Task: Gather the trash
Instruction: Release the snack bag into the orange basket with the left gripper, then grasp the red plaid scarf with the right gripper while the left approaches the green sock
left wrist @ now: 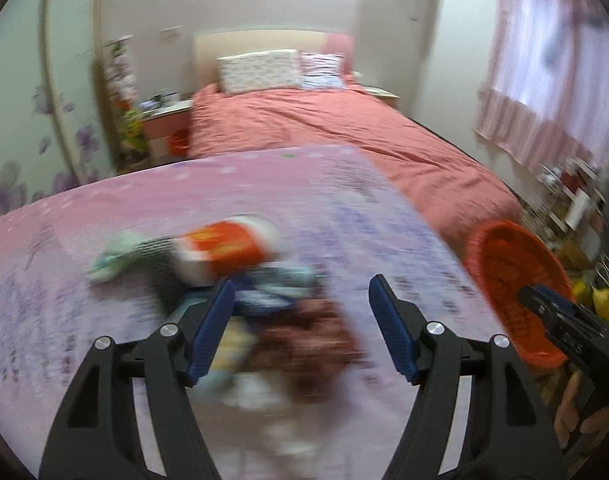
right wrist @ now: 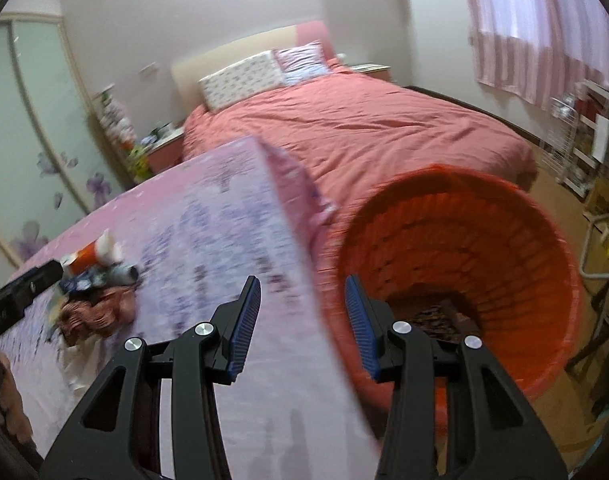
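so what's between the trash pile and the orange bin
Only bare pink tablecloth. In the right wrist view, the trash pile sits far left, the bin stands past the table's right edge, and nothing lies on the cloth between them.

A bedroom in a home is being shown. A wide bed (left wrist: 344, 136) is being covered by a salmon-pink quilt, with two patterned pillows (left wrist: 260, 70) being propped against the headboard (right wrist: 232, 60) (cream, with a pink section). A window is being screened by pink striped curtains (right wrist: 544, 28). A wardrobe door (right wrist: 28, 120) with purple flower decals is being seen at the left, and a cluttered bedside table (left wrist: 164, 110) is standing beside the bed.
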### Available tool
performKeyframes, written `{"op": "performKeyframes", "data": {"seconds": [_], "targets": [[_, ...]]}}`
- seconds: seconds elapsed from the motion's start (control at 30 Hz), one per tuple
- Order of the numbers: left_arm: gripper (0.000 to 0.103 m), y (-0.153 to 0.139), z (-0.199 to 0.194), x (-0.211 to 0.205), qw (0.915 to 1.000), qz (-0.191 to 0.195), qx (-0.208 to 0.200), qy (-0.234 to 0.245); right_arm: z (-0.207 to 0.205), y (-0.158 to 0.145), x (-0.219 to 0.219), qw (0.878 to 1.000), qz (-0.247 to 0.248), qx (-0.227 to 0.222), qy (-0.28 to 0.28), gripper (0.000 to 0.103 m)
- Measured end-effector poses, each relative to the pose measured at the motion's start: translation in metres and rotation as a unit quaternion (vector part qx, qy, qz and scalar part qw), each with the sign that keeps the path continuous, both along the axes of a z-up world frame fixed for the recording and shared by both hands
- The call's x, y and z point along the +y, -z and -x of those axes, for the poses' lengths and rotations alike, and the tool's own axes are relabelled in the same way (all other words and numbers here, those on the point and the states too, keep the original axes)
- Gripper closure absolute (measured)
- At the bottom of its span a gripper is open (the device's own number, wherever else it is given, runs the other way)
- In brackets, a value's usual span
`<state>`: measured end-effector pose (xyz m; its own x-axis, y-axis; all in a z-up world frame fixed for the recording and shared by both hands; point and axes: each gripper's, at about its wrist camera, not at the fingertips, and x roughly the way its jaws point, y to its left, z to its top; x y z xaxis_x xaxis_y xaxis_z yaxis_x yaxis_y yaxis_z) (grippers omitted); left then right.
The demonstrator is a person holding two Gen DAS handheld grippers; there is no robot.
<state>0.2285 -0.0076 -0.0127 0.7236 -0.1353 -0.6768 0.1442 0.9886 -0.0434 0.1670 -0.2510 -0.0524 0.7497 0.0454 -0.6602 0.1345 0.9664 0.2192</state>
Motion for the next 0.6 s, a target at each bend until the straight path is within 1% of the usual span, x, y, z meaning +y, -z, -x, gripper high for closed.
{"op": "performKeyframes", "data": {"seconds": [0.1,0.17,0.23,0.33,0.43,0.57,0.6], "targets": [[0.034,-0.002,-0.006,0.048,0.9989,-0.009,0.0,-0.045,-0.009,0.0,0.031,0.999,0.004,0.006,-0.032,0.058],[0.034,0.001,-0.011,0.084,0.9963,-0.027,-0.001,-0.082,-0.019,0.001,0.056,0.998,0.007,0.012,-0.059,0.058],[0.034,0.005,-0.015,0.108,0.9935,-0.037,0.0,-0.107,-0.025,0.003,0.076,0.997,0.008,0.017,-0.078,0.058],[0.034,0.014,-0.024,0.146,0.9894,-0.037,0.009,-0.14,-0.035,0.005,0.105,0.994,0.002,0.026,-0.105,0.058],[0.034,0.026,-0.036,0.171,0.9865,-0.028,0.021,-0.16,-0.047,0.009,0.125,0.991,-0.015,0.04,-0.131,0.058],[0.034,0.043,-0.051,0.191,0.9853,-0.017,0.034,-0.166,-0.061,0.024,0.141,0.985,-0.019,0.075,-0.153,0.058],[0.034,0.047,-0.055,0.193,0.9856,-0.014,0.036,-0.165,-0.062,0.029,0.143,0.983,-0.024,0.083,-0.159,0.068]]}}
